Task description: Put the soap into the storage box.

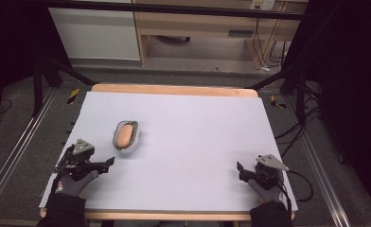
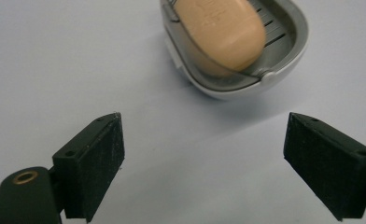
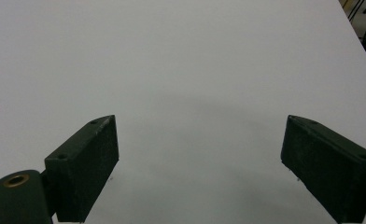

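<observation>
An orange bar of soap (image 1: pixel 124 134) lies in a grey and white soap dish (image 1: pixel 134 138) on the left half of the white table. The left gripper view has the soap (image 2: pixel 221 30) and the dish rim (image 2: pixel 293 42) close ahead. My left gripper (image 1: pixel 109 163) rests on the table just below and left of the dish, open, with nothing between its jaws (image 2: pixel 204 168). My right gripper (image 1: pixel 241 170) rests near the table's front right corner, open and empty (image 3: pixel 200 163), pointing left over bare table.
The white table top (image 1: pixel 193 137) has a wooden edge at the back and front. Black frame rails run along both sides, and cables lie on the floor at the right. A wooden cabinet stands behind the table.
</observation>
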The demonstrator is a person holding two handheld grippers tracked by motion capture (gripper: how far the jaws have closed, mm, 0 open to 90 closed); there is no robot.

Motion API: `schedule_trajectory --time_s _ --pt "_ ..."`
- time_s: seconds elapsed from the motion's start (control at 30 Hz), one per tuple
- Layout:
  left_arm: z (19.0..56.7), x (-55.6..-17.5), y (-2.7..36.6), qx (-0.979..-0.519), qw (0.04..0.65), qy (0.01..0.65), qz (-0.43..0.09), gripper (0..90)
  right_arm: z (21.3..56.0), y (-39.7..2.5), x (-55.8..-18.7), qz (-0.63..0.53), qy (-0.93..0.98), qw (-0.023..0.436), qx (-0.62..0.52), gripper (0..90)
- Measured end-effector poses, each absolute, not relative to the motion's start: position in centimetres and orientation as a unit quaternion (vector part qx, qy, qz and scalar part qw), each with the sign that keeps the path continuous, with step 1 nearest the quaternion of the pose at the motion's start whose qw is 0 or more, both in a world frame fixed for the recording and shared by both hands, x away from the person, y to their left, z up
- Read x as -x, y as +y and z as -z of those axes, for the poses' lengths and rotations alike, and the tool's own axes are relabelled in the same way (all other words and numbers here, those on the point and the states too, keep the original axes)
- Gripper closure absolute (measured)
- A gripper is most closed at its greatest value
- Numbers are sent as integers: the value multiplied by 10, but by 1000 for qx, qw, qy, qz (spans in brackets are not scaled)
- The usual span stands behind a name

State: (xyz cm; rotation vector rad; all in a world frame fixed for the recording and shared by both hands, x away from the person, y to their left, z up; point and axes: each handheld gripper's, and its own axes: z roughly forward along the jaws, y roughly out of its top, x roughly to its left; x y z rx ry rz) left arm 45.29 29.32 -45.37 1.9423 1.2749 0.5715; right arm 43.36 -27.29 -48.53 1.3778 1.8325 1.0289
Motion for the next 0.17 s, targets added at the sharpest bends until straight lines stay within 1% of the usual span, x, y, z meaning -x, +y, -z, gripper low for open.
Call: schedule_trajectory --time_s 0.17 --pt "461 -451 301 -749 357 510 -227 119 485 -273 -434 -388 694 309 -522 112"
